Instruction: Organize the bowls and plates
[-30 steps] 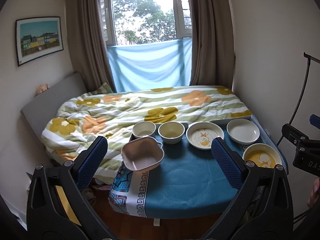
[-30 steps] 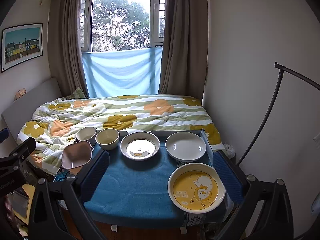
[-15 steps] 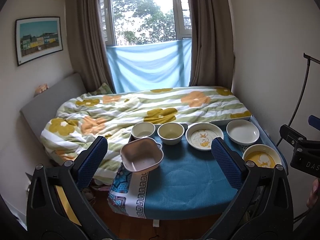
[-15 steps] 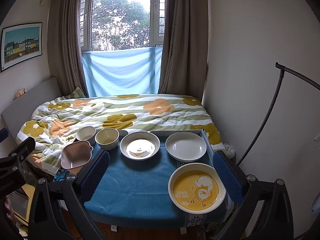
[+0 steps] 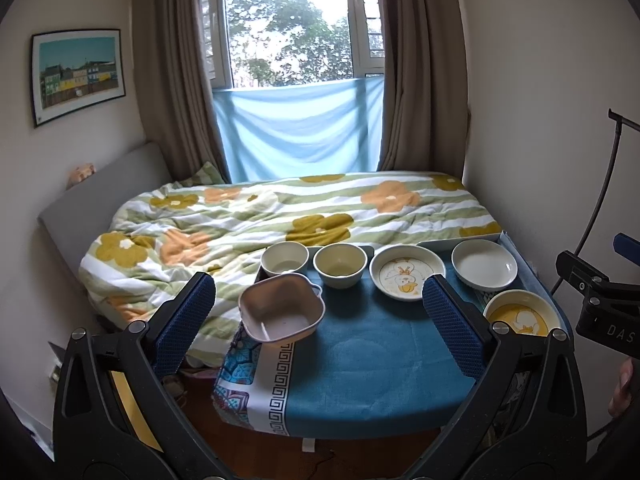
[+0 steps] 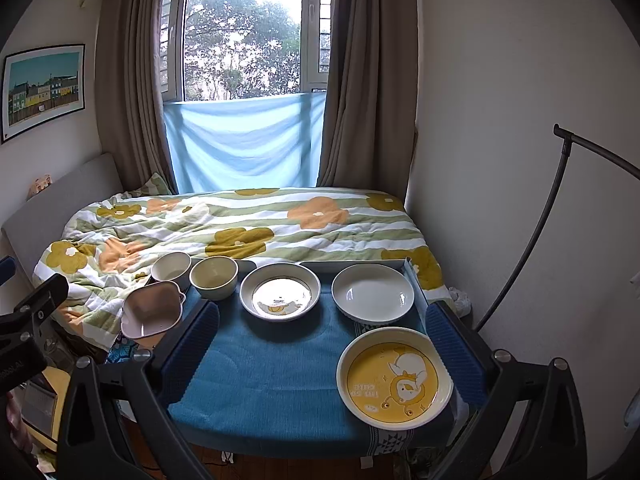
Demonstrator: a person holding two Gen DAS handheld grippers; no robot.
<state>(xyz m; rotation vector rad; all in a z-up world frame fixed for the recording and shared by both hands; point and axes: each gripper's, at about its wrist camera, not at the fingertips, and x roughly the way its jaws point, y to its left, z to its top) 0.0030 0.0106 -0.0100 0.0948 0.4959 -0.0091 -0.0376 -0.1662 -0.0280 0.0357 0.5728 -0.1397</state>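
Observation:
On a small table under a blue cloth (image 5: pixel 372 344) stand several dishes. A pink square bowl (image 5: pixel 281 312) (image 6: pixel 151 309) sits at the left edge. Behind it are a white bowl (image 5: pixel 285 258) (image 6: pixel 172 265) and a cream bowl (image 5: pixel 340 265) (image 6: pixel 214 276). A duck-print plate (image 5: pixel 407 273) (image 6: pixel 280 291), a plain white plate (image 5: pixel 484 264) (image 6: pixel 373 293) and a yellow duck plate (image 5: pixel 522 314) (image 6: pixel 395 376) lie to the right. My left gripper (image 5: pixel 318 322) is open, held back from the table. My right gripper (image 6: pixel 322 344) is open too, above the near edge.
A bed with a flowered quilt (image 5: pixel 280 216) lies right behind the table. A wall is close on the right, with a black curved stand (image 6: pixel 560 208) beside it. The window and curtains (image 6: pixel 244 80) are at the far end. Wooden floor (image 5: pixel 280 456) shows below the table.
Both views have shifted only slightly; the table sits a little lower and farther in the left wrist view. No dish has moved and both grippers stay open.

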